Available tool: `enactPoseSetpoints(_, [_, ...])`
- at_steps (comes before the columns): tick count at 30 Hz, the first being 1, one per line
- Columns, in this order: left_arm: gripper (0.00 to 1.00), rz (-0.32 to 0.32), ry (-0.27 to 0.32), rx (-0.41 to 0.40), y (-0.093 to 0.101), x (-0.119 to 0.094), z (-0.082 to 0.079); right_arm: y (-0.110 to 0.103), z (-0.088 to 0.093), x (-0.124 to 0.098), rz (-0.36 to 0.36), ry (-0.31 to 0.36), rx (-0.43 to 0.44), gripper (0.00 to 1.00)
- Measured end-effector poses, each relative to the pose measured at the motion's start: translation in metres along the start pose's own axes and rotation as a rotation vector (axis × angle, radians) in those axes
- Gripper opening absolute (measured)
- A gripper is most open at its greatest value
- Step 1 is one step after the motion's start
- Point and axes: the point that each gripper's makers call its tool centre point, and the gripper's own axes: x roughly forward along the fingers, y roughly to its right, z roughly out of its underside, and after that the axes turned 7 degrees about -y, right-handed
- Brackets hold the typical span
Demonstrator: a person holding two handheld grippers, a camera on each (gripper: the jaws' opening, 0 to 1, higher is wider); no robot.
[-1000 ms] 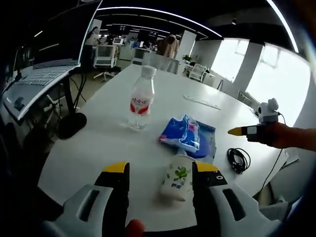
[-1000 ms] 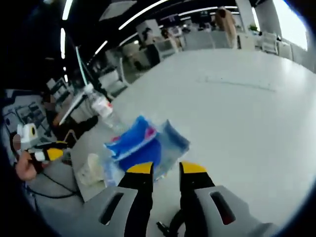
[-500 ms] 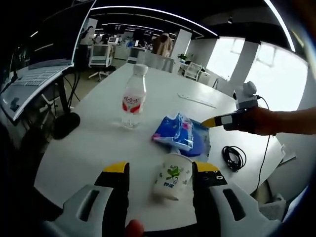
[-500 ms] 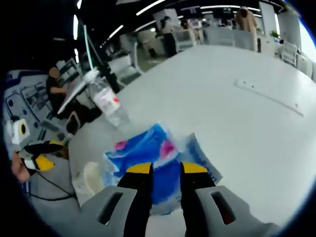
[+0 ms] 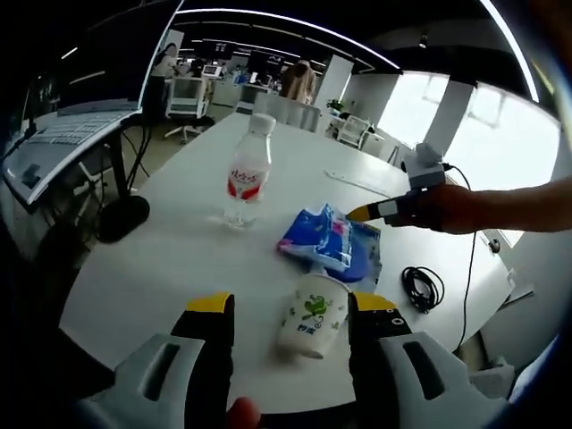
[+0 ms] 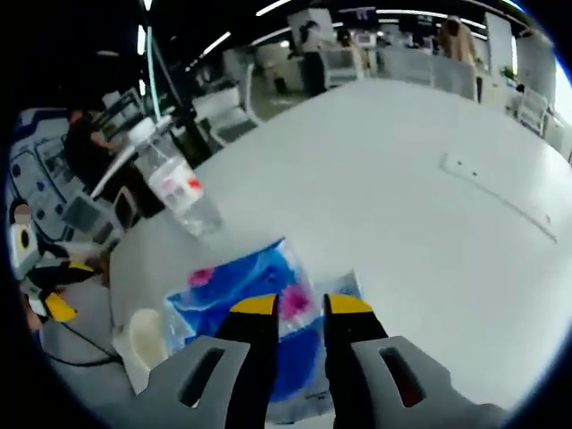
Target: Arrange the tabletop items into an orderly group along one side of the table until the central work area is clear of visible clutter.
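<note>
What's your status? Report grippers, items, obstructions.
Left gripper open, straddling paper cup. Right gripper over blue packet, jaws nearly closed. Bottle upright, cable coiled nearby.

In the left gripper view, a cup [image 5: 309, 315] is lying on the desk [image 5: 161, 268] between the jaws at lower centre, a packet [image 5: 329, 241] sitting just above it, a bottle [image 5: 248, 172] standing upper left, a cable [image 5: 427, 289] coiling at right.

Your left claw [image 5: 290, 308] has two black jaws capped with yellow tips, mounted on pale grey housings with dark oblong slots. Your right claw [image 6: 292, 308] matches: black jaws, yellow tips, grey slotted shells. Your forearm [image 5: 518, 206] appears bare, without sleeve.
</note>
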Motion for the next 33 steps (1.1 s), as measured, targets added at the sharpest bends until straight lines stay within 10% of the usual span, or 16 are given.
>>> enactPoseSetpoints(15, [0.51, -0.011, -0.014, -0.013, -0.005, -0.003, 0.007, 0.0, 0.004, 0.024, -0.009, -0.074, -0.047, 0.13])
enactPoseSetpoints(33, [0.51, 0.005, -0.03, 0.002, 0.005, 0.004, 0.012, -0.004, 0.019, -0.003, 0.007, -0.05, -0.056, 0.01])
